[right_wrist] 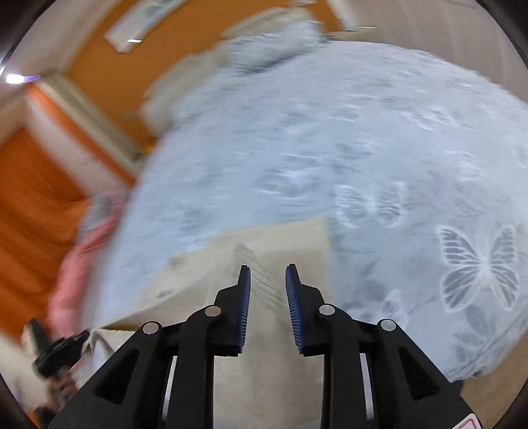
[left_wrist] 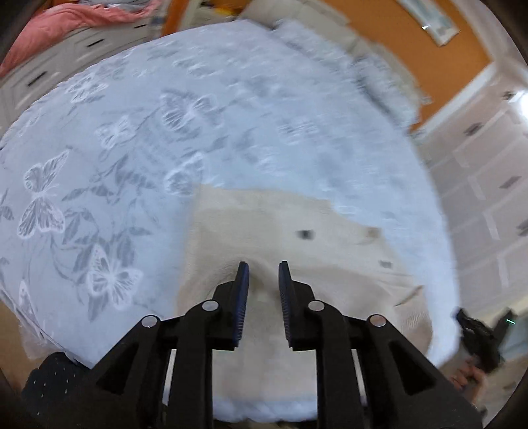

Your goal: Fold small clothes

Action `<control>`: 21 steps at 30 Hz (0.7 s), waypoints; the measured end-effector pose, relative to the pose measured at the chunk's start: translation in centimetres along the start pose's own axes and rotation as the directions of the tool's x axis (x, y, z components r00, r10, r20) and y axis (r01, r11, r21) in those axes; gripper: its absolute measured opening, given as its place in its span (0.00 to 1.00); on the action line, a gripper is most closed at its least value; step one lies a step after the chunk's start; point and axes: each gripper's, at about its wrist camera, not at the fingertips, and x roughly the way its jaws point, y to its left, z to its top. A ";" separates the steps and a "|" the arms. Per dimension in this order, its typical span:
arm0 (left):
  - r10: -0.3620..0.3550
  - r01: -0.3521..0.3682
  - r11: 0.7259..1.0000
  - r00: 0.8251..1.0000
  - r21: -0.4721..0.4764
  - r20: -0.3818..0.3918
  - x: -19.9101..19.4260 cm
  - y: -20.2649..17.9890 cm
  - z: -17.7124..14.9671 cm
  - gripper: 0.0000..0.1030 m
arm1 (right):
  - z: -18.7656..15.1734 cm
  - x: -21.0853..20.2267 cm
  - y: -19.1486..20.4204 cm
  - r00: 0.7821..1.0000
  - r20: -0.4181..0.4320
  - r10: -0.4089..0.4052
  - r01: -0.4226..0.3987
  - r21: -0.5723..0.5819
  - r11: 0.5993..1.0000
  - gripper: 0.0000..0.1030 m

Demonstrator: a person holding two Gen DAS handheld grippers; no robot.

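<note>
A cream knitted garment [left_wrist: 290, 237] lies flat at the near edge of the bed [left_wrist: 138, 138]; it also shows in the right wrist view [right_wrist: 274, 244]. My left gripper [left_wrist: 263, 269] is open and empty, held above the garment's near part. My right gripper [right_wrist: 268, 271] is open and empty, above the garment's right part. The right gripper shows at the lower right of the left wrist view [left_wrist: 478, 336]. The left gripper shows at the lower left of the right wrist view [right_wrist: 56, 353]. Both views are blurred by motion.
The bed has a pale blue cover with grey butterflies [right_wrist: 475, 264]. Pillows [left_wrist: 373, 72] lie at its head by an orange wall. A pink blanket [left_wrist: 66, 23] lies on white drawers. White cabinets [left_wrist: 488, 198] stand to the right. Pink cloth [right_wrist: 76, 264] lies by the bed's left edge.
</note>
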 end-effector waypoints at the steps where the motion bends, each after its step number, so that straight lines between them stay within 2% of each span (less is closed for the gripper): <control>1: -0.004 0.004 1.000 1.000 -0.002 0.000 0.6 0.3 -0.4 0.28 | -0.4 0.2 0.2 1.000 0.013 0.005 -0.005 0.001 1.000 0.26; 2: -0.014 0.014 1.000 1.000 -0.004 0.007 0.8 0.4 -0.7 0.35 | -0.7 0.3 0.4 1.000 0.019 0.013 -0.013 0.000 1.000 0.31; 3: -0.028 0.028 1.000 0.999 0.000 0.023 0.8 0.4 -1.1 0.54 | -1.1 0.6 0.6 1.000 0.018 0.011 -0.011 -0.010 1.000 0.46; 4: -0.025 0.024 1.000 0.999 0.012 0.042 0.9 0.4 -1.5 0.66 | -1.4 1.1 0.7 1.000 0.008 -0.005 0.006 -0.033 0.999 0.55; 6: -0.009 0.007 0.999 0.999 0.047 0.039 2.1 -0.1 -1.9 0.68 | -1.3 3.0 1.4 0.997 -0.034 -0.063 0.059 -0.109 0.992 0.55; 8: 0.024 -0.023 0.996 1.000 0.082 -0.008 4.1 -0.7 -1.8 0.68 | -1.2 5.4 2.1 0.990 -0.088 -0.113 0.096 -0.185 0.978 0.58; 10: 0.037 -0.034 0.997 0.999 0.064 -0.036 5.7 -0.4 -1.3 0.67 | -1.7 7.2 2.9 0.981 -0.131 -0.143 0.110 -0.230 0.967 0.60; 11: 0.030 -0.027 0.998 0.998 0.051 -0.053 6.4 -0.2 -1.1 0.65 | -1.8 8.4 3.0 0.975 -0.153 -0.161 0.119 -0.255 0.960 0.60; 12: 0.021 -0.018 0.999 0.997 0.036 -0.072 6.9 0.0 -1.1 0.54 | -2.0 9.5 3.2 0.969 -0.178 -0.170 0.116 -0.280 0.953 0.60; 14: -0.010 0.015 0.999 0.994 0.048 -0.109 7.5 -0.2 -1.0 0.21 | -2.6 11.2 3.8 0.955 -0.246 -0.164 0.074 -0.337 0.939 0.43; 15: -0.020 0.027 0.998 0.992 0.061 -0.126 7.6 -0.4 -1.0 0.00 | -2.9 11.4 4.0 0.948 -0.277 -0.157 0.049 -0.359 0.932 0.05; 16: -0.017 0.027 0.997 0.992 0.079 -0.123 7.2 -0.7 -0.9 0.00 | -3.1 11.4 4.3 0.943 -0.298 -0.151 0.029 -0.378 0.926 0.00; 18: -0.040 0.046 0.994 0.997 0.099 -0.066 5.2 -1.2 -0.3 0.00 | -2.3 9.2 5.4 0.967 -0.232 -0.100 -0.003 -0.408 0.913 0.00; 20: -0.076 0.074 0.992 0.997 0.102 0.014 2.2 -1.6 1.6 0.00 | 0.9 5.4 5.7 0.992 -0.125 -0.002 -0.040 -0.337 0.941 0.00; 21: -0.092 0.087 0.992 0.994 0.094 0.054 0.6 -1.6 3.0 0.00 | 2.3 4.2 5.6 0.996 -0.084 0.034 -0.058 -0.299 0.953 0.00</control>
